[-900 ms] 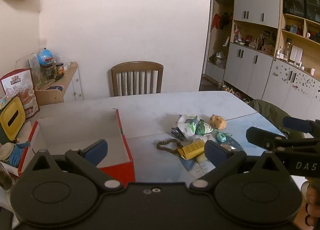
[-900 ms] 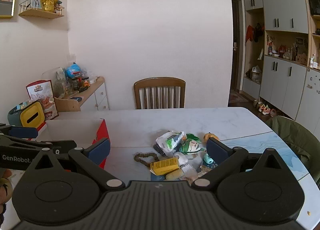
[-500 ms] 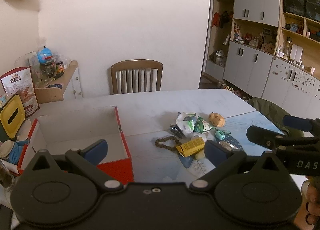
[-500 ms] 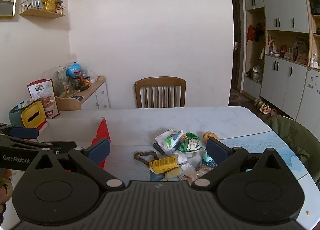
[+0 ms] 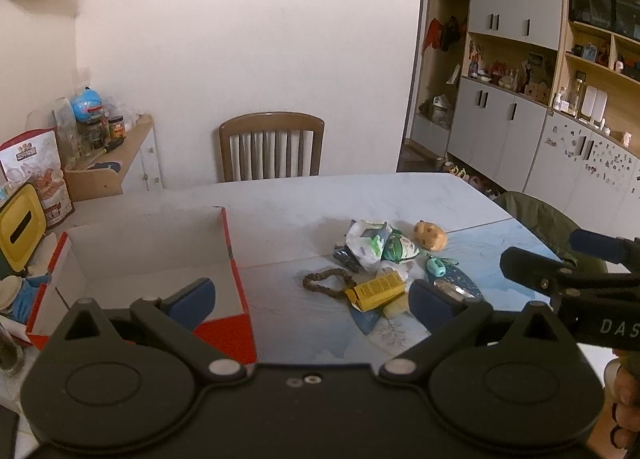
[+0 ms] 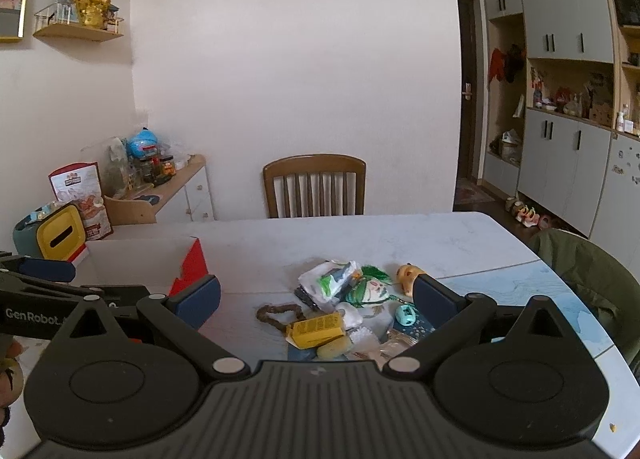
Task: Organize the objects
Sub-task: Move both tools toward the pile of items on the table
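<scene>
A heap of small items lies mid-table: a yellow box [image 5: 375,291] [image 6: 316,330], a brown beaded bracelet [image 5: 327,280] [image 6: 279,313], white and green packets [image 5: 370,245] [image 6: 330,283], an orange toy [image 5: 430,235] [image 6: 406,274] and a teal trinket [image 5: 436,267] [image 6: 405,315]. An open red cardboard box [image 5: 236,279] [image 6: 192,265] with a white inside stands to the left. My left gripper [image 5: 310,299] is open above the near table, between box and heap. My right gripper [image 6: 316,297] is open too, short of the heap. Neither holds anything.
A wooden chair [image 5: 272,147] stands at the table's far side. A yellow tissue holder [image 5: 20,227] and a snack bag [image 5: 36,175] sit at the left edge. A green jacket [image 6: 592,275] hangs on a chair at right. Cabinets line the right wall.
Both grippers have drifted slightly up and back; the heap and the box sit a little lower and nearer the fingers. Both stay open and nothing on the table has moved.
</scene>
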The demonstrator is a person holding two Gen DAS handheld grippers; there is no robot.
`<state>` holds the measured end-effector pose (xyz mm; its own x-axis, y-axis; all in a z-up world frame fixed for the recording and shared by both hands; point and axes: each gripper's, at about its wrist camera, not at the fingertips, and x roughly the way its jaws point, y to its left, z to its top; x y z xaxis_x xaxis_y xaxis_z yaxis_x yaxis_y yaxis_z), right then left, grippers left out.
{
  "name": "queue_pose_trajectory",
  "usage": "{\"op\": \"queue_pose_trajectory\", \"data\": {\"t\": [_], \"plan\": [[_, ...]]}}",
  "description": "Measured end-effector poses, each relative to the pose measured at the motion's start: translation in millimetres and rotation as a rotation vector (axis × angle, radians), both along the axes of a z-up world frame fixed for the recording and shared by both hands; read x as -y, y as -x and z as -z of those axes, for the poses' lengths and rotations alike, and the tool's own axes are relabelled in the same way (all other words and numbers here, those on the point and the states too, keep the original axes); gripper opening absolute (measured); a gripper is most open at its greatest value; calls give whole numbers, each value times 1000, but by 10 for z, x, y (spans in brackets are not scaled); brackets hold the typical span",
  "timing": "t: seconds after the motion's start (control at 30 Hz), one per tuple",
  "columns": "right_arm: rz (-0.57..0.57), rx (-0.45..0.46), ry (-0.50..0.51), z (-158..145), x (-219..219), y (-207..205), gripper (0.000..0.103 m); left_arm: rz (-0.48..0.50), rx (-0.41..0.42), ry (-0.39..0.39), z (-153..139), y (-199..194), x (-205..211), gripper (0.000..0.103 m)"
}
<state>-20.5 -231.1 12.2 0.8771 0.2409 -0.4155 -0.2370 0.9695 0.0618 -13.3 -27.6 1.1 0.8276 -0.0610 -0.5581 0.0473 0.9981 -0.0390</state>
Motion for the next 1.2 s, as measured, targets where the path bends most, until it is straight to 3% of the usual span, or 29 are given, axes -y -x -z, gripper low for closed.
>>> {"op": "queue_pose_trajectory", "data": {"t": [0.5,0.93,1.2], "plan": [[-12,-15,-21,115,449,-363,103,25,-45,-23,73,-360,451,103],[-48,-105,-46,333,852,-940,103,7,-137,-16,250,-775,663,103],[-103,-157,34,607,925,-1257,103,-6,-231,5,529,-1098,706,103]]}}
